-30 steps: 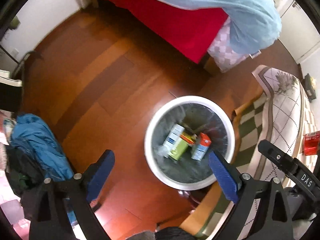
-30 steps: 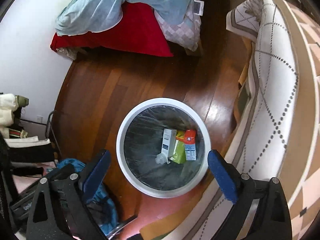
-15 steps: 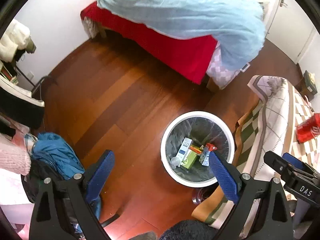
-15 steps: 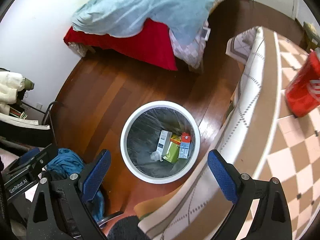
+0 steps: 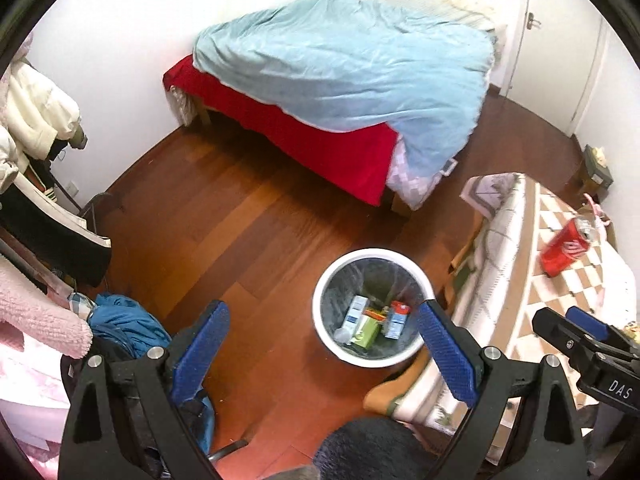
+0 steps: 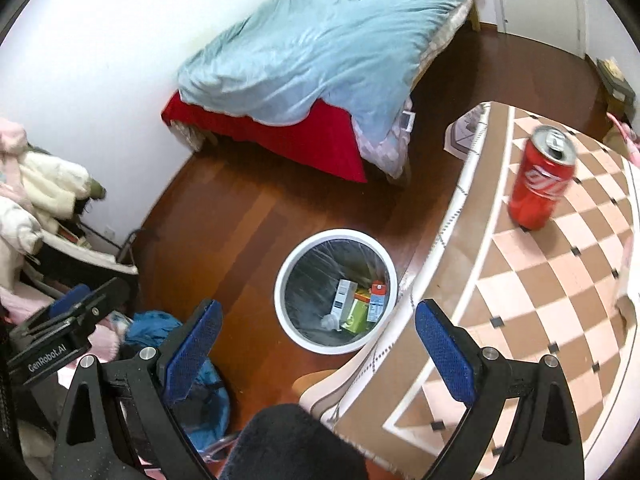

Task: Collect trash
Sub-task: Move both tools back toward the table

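A white round trash bin (image 5: pixel 324 320) (image 6: pixel 280 304) with a clear liner stands on the wooden floor beside the table. Inside lie small cartons: a white-blue one (image 5: pixel 354 314) (image 6: pixel 345 296), a green one (image 5: pixel 367 332) and a red-topped one (image 5: pixel 397 318) (image 6: pixel 377 300). A red soda can (image 5: pixel 565 250) (image 6: pixel 541 178) stands upright on the checkered tablecloth (image 6: pixel 520 320). My left gripper (image 5: pixel 326 346) hangs open high above the bin. My right gripper (image 6: pixel 314 342) is open too, over the table edge, holding nothing.
A bed (image 5: pixel 320 140) with a red sheet and light blue duvet fills the far side. Blue cloth (image 5: pixel 124 324) and piled clothes (image 5: pixel 36 128) crowd the left. The other gripper (image 5: pixel 592 356) shows at the right edge. Bare wooden floor (image 5: pixel 208 232) lies between bed and bin.
Both grippers have risen and pulled back from the bin, which now looks smaller. The red can and more of the table have come into view. Both stay open.
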The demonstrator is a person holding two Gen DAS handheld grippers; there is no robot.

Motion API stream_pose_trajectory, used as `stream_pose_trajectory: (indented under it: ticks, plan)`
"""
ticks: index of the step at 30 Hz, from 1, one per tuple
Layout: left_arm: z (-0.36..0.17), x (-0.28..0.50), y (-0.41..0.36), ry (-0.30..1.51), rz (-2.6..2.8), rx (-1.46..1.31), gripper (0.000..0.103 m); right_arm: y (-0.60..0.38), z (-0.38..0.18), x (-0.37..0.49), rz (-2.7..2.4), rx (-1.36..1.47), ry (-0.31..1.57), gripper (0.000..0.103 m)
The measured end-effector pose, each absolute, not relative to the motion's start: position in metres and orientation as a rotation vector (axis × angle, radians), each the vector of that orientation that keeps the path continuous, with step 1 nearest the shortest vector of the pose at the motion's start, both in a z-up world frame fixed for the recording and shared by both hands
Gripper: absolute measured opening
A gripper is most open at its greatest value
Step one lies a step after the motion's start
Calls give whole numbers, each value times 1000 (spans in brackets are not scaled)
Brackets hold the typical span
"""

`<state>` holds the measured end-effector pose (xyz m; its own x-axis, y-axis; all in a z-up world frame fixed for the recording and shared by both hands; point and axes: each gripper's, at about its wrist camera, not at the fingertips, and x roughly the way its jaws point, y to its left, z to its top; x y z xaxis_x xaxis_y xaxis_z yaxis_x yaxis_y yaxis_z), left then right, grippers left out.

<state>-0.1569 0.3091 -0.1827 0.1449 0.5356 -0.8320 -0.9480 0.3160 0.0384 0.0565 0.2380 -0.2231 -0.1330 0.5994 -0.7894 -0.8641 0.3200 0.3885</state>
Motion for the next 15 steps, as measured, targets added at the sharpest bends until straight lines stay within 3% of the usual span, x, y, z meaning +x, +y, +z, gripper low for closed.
stream_pose_trajectory:
  ticks: [7, 15]
  plan:
    - [-176, -98, 266, 864, 1064, -541, 96, 163, -205, 112, 1187, -136, 1139, 98]
    - [-226, 51, 205, 997, 821, -513, 96, 48, -224, 247, 825, -35, 1160, 99]
